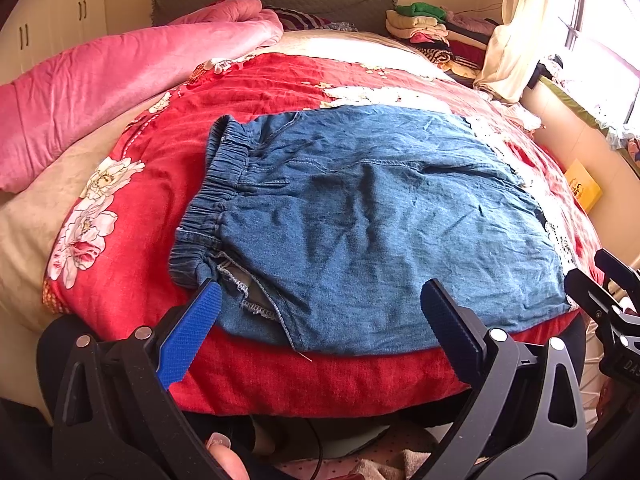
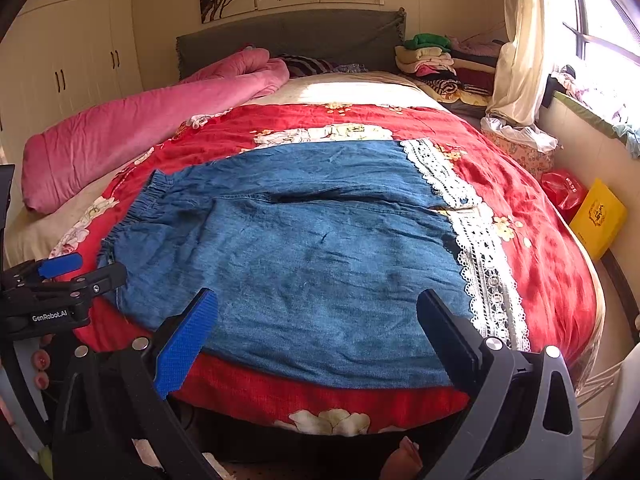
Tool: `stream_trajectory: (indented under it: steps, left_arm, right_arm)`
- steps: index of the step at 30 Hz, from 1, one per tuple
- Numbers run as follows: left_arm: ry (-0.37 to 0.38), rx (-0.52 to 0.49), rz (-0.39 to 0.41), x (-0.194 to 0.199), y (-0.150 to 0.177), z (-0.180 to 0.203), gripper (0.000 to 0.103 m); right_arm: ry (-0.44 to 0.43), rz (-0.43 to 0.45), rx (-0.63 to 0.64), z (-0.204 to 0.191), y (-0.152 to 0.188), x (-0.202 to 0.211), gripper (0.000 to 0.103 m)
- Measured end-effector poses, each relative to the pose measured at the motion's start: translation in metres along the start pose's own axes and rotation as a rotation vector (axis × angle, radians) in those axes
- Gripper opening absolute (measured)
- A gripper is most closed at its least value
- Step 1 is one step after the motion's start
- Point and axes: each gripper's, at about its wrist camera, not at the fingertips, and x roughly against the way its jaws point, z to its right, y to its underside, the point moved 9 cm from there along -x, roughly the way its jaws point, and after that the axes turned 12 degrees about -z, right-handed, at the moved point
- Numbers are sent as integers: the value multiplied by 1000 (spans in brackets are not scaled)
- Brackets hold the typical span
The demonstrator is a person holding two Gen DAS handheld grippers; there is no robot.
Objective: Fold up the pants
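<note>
The blue denim pants (image 2: pixel 304 248) lie flat across the red floral quilt (image 2: pixel 540 248) on the bed, filling the centre of both frames (elastic waistband at left, lace hem at right). The left tongs (image 1: pixel 320 320) and the right tongs (image 2: pixel 316 320) hover spread at the near edge, gripping nothing.

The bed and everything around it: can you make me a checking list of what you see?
Surface: red flowered quilt on the bed.
Job's things: blue pants spread flat, elastic waist left, lace hems right.
Clutter: pink blanket, clothes pile, yellow box.
Grippers: left gripper and right gripper open, fingers empty, at the near edge.
Cables: thin dark one below the left gripper.
Surroundings: wardrobe, window, curtain.
</note>
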Motion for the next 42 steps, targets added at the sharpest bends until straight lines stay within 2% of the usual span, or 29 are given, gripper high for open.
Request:
stream_trajectory:
  steps: [7,9,14,18,21,23,26,29,35,37,38,39,40,42]
  left_arm:
    - [6,3,7,-3,-12,-7,94]
    - [17,11,6,-5,-19,-11,94]
    - [23,31,8,-14,-43,-29,94]
    - [-5,56,1,-26,-66,-52,94]
    - [-21,68,-3,-37,-88,-70,94]
    - [-42,77,-15,-46,-104,-85,94]
    - [-61,81,-36,-64,-126,-102,94]
    - [-59,75,-56,-84,-144,-117,94]
    - [-59,68,-140,-129,-162,-130,94]
    - [-25,77,-120,-135,-169,-131,93]
    - [-13,80,-122,-138,-170,-130,82]
    - [2,82,-131,-143,-171,-129,65]
    - [26,80,-137,-147,-171,-127,56]
    - [114,58,-144,-155,-173,-119,21]
  right_arm:
    - [-12,-9,14,-2,-13,-8,99]
    - [-50,-27,13,-3,-23,-16,99]
    - [-127,-62,15,-10,-58,-38,99]
    - [-162,-76,47,-20,-91,-57,99]
    - [-220,-116,49,-28,-116,-77,99]
    - [-192,-113,98,-33,-134,-89,99]
    - [-117,-118,240,-46,-156,-111,99]
    - [-82,-122,367,-60,-171,-135,99]
    - [-104,-226,457,-81,-197,-193,99]
    - [-129,-250,464,-86,-205,-207,99]
    - [-132,-263,464,-88,-210,-216,99]
    - [-134,-272,466,-89,-215,-222,99]
    - [-147,-280,473,-93,-219,-229,99]
    - [-146,-286,485,-98,-229,-242,99]
